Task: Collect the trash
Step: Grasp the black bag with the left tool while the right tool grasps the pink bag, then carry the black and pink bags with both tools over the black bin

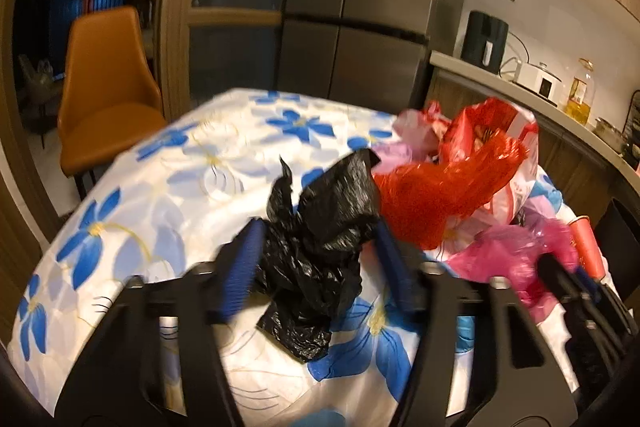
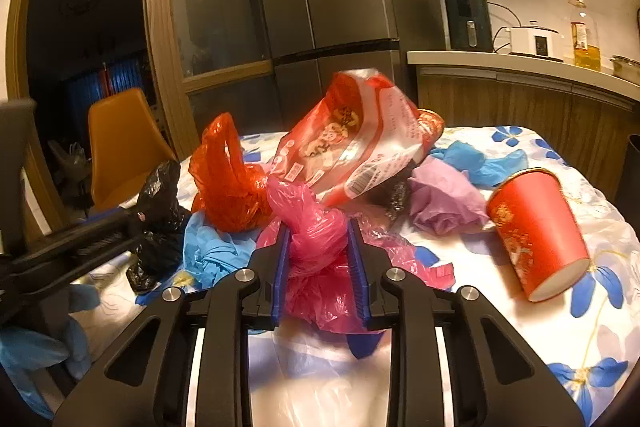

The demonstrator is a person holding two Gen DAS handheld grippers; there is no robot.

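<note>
A crumpled black plastic bag [image 1: 320, 247] lies on the flowered tablecloth [image 1: 160, 187], and my left gripper [image 1: 318, 227] is shut on it, its blue pads pressing on both sides. In the right wrist view that bag [image 2: 158, 211] stands upright at the left gripper's tip [image 2: 132, 223]. My right gripper [image 2: 319, 227] is shut on a pink plastic bag [image 2: 320, 259]. Behind it are a red plastic bag [image 2: 228, 187], a red and white snack packet [image 2: 360, 139], a purple wad [image 2: 444, 203] and blue gloves [image 2: 480, 159]. A red paper cup [image 2: 536, 231] lies tipped at the right.
An orange chair [image 1: 104, 75] stands past the table's far left edge. A dark fridge [image 2: 340, 7] rises behind the table. The kitchen counter [image 2: 520, 61] at the right carries an appliance, a cooker and an oil bottle [image 2: 586, 39]. More blue glove material [image 2: 212, 251] lies between the grippers.
</note>
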